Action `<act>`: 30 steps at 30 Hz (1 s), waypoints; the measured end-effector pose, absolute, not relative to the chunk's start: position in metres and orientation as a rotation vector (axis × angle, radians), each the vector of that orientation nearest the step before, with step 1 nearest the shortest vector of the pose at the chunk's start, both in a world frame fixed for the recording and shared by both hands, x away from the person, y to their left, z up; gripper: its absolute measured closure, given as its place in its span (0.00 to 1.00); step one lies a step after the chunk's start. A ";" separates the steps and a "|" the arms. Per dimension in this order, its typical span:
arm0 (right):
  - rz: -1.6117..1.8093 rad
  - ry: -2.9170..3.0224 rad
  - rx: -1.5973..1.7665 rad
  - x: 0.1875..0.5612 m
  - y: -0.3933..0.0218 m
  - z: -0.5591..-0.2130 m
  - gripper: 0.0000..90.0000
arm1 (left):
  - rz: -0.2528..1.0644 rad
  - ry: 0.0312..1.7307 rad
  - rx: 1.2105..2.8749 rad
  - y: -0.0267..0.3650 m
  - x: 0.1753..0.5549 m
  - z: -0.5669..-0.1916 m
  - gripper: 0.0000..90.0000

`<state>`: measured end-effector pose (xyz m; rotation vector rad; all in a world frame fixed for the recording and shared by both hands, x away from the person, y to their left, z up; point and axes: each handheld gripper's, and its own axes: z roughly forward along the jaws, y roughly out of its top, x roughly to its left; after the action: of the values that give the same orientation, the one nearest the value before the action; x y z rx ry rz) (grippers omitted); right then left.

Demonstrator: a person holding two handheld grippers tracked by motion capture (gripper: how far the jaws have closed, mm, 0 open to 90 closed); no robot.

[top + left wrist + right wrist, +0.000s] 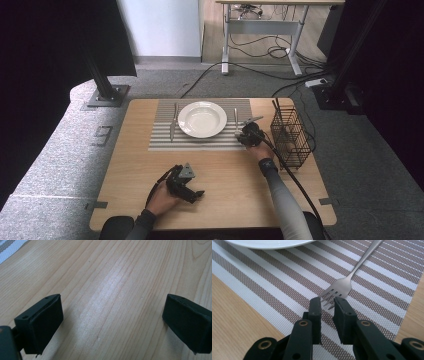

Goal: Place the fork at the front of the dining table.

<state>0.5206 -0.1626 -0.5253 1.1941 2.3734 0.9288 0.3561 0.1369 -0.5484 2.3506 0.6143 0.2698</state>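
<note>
Right gripper view: the fork (pixel 342 286) tines are met by the narrowly parted, empty right gripper (pixel 327 303), handle running straight ahead; the left gripper (pixel 112 317) is held wide, empty

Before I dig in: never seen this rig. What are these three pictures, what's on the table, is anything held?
No robot here: a person holds a two-jaw gripper in each hand. The high view looks down on the wooden table. The other two come from cameras riding on each gripper, looking along its black jaws.

On the table lies a striped placemat with a white plate, a knife left of it and a fork right of it. A black wire basket stands at the right edge.

The left gripper is open over bare wood, holding nothing. The right gripper has its jaws nearly together at the fork's tines; whether it grips them I cannot tell.
</note>
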 end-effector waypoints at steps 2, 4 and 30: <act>0.932 2.372 1.204 0.522 -0.163 -0.525 0.80 | 0.266 0.617 2.351 0.137 0.356 -0.548 0.03; 0.915 2.363 1.198 0.521 -0.164 -0.524 0.71 | 0.263 0.623 2.349 0.137 0.356 -0.549 0.03; 1.013 2.371 1.079 0.452 -0.167 -0.479 0.08 | 0.260 0.710 2.338 0.144 0.351 -0.549 0.00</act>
<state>0.4516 -0.1672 -0.4789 1.0786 2.3712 1.0131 0.3505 0.1439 -0.5492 2.3376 0.7096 0.2604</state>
